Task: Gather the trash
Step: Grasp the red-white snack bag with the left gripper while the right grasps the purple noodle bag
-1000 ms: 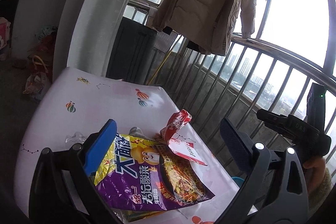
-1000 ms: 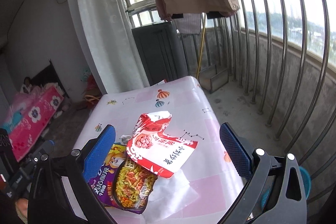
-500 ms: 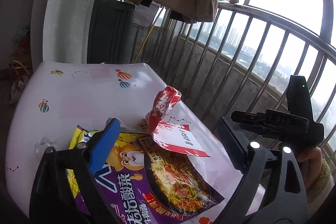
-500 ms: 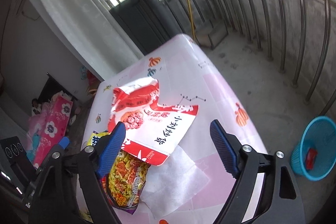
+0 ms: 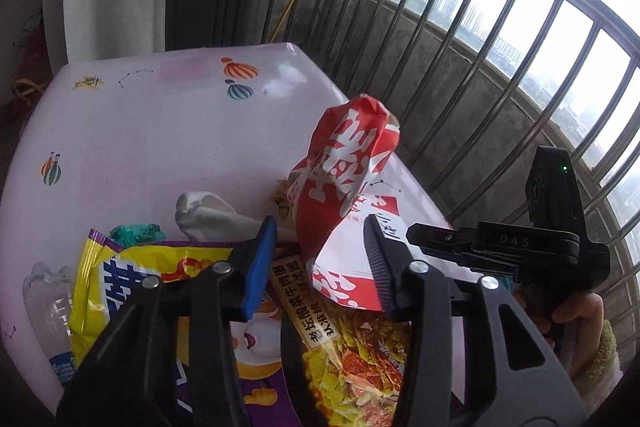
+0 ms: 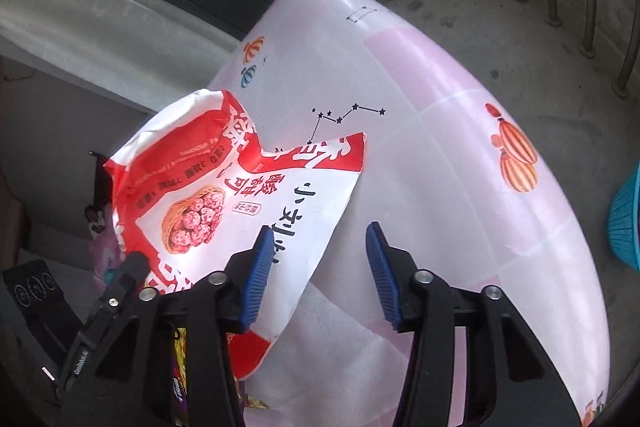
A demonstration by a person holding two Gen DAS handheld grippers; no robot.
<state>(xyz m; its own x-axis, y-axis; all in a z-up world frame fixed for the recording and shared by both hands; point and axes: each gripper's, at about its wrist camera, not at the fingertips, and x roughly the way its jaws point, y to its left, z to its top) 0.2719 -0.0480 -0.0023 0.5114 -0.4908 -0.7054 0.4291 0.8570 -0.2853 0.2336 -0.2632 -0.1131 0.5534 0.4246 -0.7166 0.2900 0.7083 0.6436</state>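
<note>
A crumpled red and white snack wrapper (image 5: pixel 344 163) stands up from a pile of trash on the pink table (image 5: pixel 160 131). It leans on a purple and yellow noodle packet (image 5: pixel 352 347). My left gripper (image 5: pixel 320 227) hovers just over the pile, its jaws closing around the wrapper's lower part without pressing it. In the right wrist view the same wrapper (image 6: pixel 224 195) fills the left half. My right gripper (image 6: pixel 320 231) is also closing, with only the wrapper's right edge between its fingers and no pad touching it.
A white crumpled tissue (image 5: pixel 212 215), a green scrap (image 5: pixel 138 233) and a clear plastic bottle (image 5: pixel 44 299) lie beside the packet. A white napkin (image 6: pixel 352 347) sits under the wrapper. A blue basket (image 6: pixel 626 227) stands on the floor right of the table. Balcony railing (image 5: pixel 520 67) runs behind.
Both grippers have come down and closer to the pile, and both pairs of jaws have narrowed from wide open. The right view has tilted down onto the red wrapper.
</note>
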